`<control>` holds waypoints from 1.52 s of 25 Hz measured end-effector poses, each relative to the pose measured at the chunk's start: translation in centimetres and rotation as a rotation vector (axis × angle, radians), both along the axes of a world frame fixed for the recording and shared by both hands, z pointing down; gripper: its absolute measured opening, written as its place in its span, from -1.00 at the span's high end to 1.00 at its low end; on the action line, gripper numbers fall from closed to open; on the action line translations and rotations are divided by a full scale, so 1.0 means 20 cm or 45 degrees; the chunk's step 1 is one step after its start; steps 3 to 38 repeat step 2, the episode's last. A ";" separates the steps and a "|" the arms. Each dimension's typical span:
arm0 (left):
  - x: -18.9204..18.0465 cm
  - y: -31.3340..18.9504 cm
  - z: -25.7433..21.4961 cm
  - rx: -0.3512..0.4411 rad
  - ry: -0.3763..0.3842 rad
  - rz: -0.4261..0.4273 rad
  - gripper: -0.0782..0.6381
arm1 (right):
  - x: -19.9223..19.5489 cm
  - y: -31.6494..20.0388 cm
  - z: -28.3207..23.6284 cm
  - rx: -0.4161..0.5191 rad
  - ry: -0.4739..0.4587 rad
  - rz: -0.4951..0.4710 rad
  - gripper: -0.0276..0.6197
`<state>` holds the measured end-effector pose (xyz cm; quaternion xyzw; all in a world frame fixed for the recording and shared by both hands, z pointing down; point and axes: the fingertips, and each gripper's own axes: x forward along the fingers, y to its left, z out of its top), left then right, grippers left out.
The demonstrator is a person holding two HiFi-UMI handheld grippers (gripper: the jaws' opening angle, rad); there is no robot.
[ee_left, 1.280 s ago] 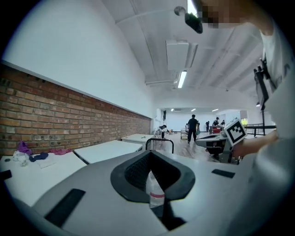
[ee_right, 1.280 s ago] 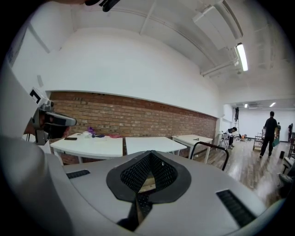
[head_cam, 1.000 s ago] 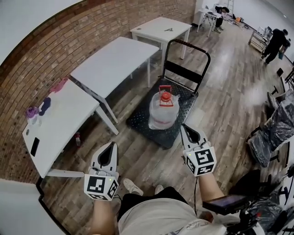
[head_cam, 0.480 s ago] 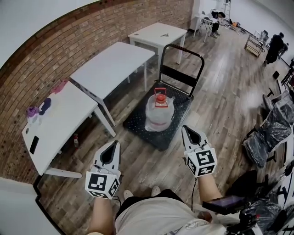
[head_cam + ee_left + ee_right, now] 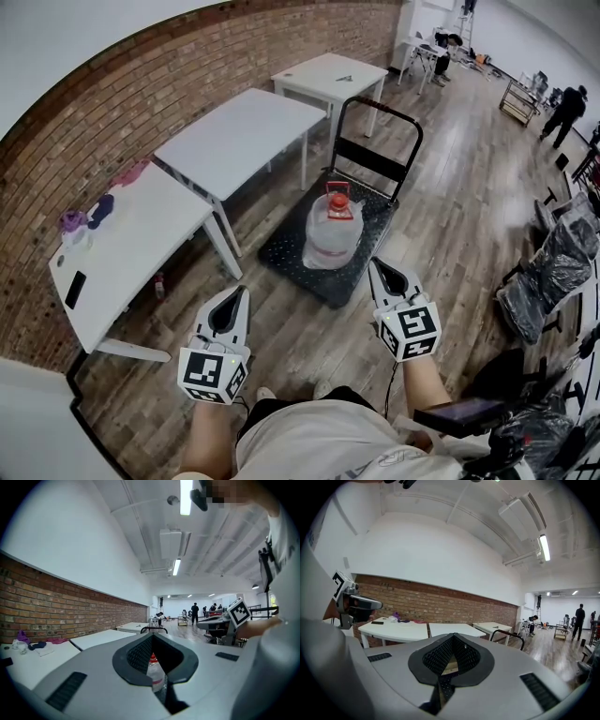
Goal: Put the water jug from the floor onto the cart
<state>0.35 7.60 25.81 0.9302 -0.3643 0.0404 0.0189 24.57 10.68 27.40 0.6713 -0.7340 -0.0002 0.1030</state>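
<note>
The clear water jug (image 5: 333,234) with a red cap and red handle stands upright on the black cart (image 5: 286,251), near the middle of the deck. Through the left gripper view's jaw gap the jug (image 5: 156,677) shows ahead. My left gripper (image 5: 240,292) hangs over the wood floor, short of the cart's near left corner, shut and empty. My right gripper (image 5: 375,264) is by the cart's near right edge, just right of the jug, also shut with nothing in it. In the right gripper view, the right gripper (image 5: 453,637) points toward the tables.
The cart's black push handle (image 5: 375,131) rises at its far end. Three white tables (image 5: 234,131) line the brick wall on the left. Black chairs (image 5: 548,277) crowd the right side. People stand far off at the back right (image 5: 567,103).
Both grippers have edged forward and a little upward. The jug stays put on the cart. Neither jaw pair has opened.
</note>
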 end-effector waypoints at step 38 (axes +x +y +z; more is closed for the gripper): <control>-0.04 -0.01 0.00 0.003 0.003 0.001 0.78 | -0.04 -0.01 -0.01 0.002 0.001 0.002 0.91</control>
